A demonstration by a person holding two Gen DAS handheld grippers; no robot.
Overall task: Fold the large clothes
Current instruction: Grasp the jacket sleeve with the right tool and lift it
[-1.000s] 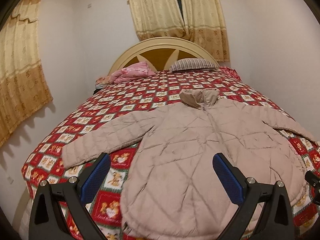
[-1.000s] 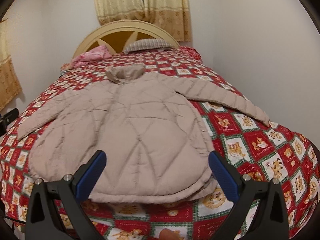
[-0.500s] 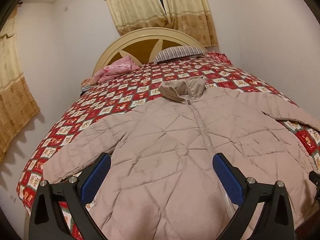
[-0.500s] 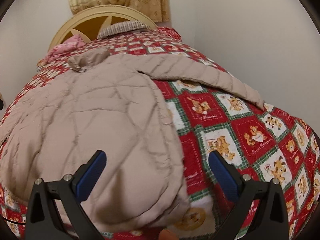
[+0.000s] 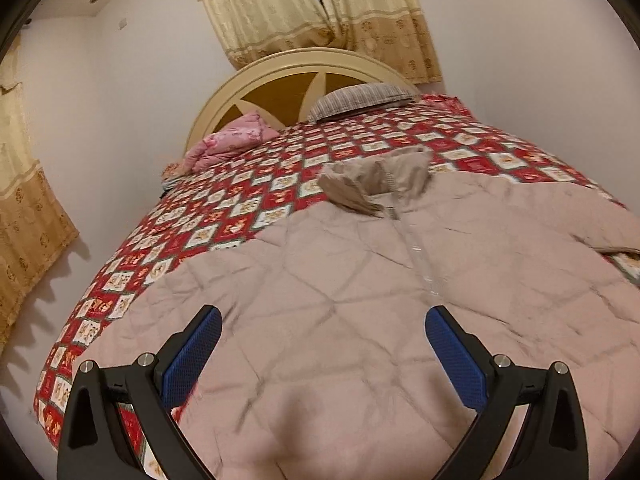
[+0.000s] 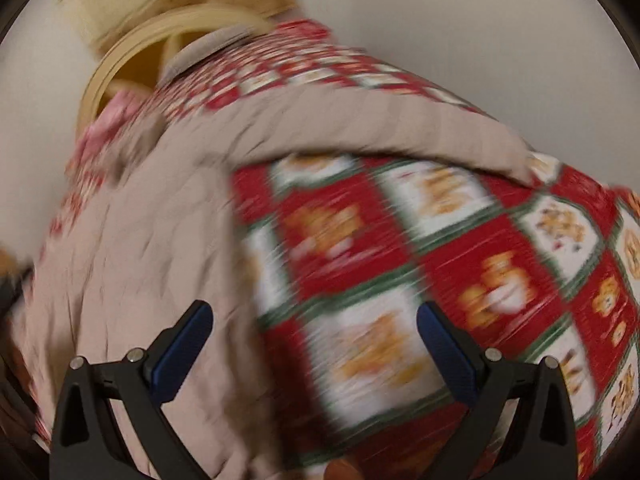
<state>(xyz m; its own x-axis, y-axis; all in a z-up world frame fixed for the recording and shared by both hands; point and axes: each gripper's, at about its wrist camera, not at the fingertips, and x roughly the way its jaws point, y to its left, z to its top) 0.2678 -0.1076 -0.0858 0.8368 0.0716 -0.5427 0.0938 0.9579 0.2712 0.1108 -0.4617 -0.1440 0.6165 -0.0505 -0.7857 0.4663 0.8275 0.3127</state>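
A beige quilted jacket [image 5: 360, 320] is spread front-up on the bed [image 5: 248, 200], its collar [image 5: 376, 184] turned toward the headboard [image 5: 304, 68]. The left gripper [image 5: 322, 350] is held just above the jacket's lower front, its blue-padded fingers [image 5: 192, 356] spread wide with nothing between them. The right gripper [image 6: 314, 346] is likewise held open, over the jacket's side edge and the red patterned bedspread [image 6: 460, 260]; one sleeve [image 6: 400, 136] is seen stretched out beyond, though that view is heavily blurred.
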